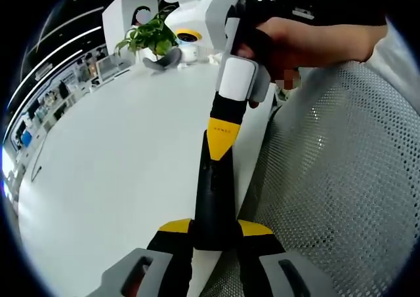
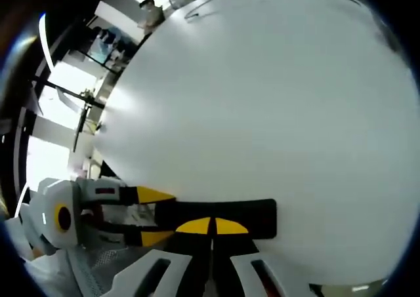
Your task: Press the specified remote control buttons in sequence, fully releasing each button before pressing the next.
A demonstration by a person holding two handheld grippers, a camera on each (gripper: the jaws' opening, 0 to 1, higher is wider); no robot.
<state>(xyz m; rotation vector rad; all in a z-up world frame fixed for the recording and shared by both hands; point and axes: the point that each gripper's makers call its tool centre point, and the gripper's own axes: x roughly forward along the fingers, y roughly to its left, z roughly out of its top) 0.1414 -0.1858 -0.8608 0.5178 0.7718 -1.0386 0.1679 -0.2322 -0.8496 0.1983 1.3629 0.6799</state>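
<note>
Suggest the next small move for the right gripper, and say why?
Probably lift the right gripper straight off the remote to release the button. In the left gripper view its closed yellow tip rests on the black remote, which the left gripper clamps over the white table's edge. Which button it touches is not readable.

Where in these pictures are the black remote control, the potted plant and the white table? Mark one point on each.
remote control [image 1: 215, 205]: left gripper view, middle of its black body.
potted plant [image 1: 151, 36]: left gripper view, its green leaves.
white table [image 1: 125, 153]: left gripper view, bare top.
</note>
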